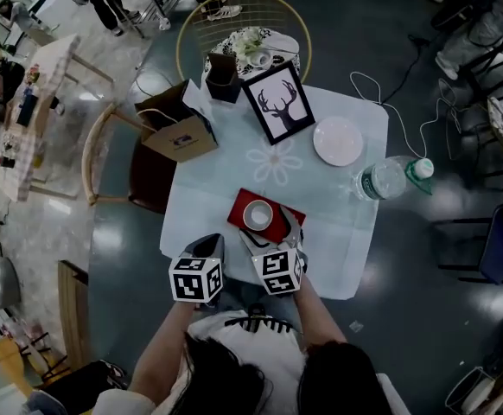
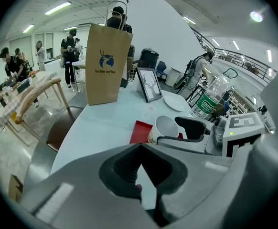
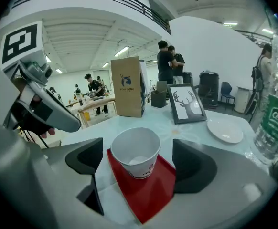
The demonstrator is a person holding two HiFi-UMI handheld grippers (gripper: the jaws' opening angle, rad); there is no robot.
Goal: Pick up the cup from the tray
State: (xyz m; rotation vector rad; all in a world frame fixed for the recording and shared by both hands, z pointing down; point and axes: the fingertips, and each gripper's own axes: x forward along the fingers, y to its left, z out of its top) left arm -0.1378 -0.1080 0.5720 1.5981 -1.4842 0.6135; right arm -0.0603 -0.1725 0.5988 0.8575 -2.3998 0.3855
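Note:
A white paper cup (image 1: 257, 215) stands upright on a small red tray (image 1: 237, 206) near the front edge of the white table. My right gripper (image 1: 270, 230) is open, one jaw on each side of the cup, neither touching it. The right gripper view shows the cup (image 3: 136, 151) on the tray (image 3: 148, 194), centred between the dark pads (image 3: 194, 166). My left gripper (image 1: 209, 244) is shut and empty, at the table's front edge left of the tray. The left gripper view shows its jaws (image 2: 140, 168) together, with the cup (image 2: 165, 128) and the right gripper (image 2: 192, 129) ahead to the right.
Behind the tray stand a framed deer picture (image 1: 278, 102), a brown paper bag (image 1: 181, 128) and a dark box (image 1: 223, 78). A white plate (image 1: 338, 140) and a water bottle (image 1: 388, 178) lie at the right. A round-backed chair (image 1: 243, 24) is at the far side.

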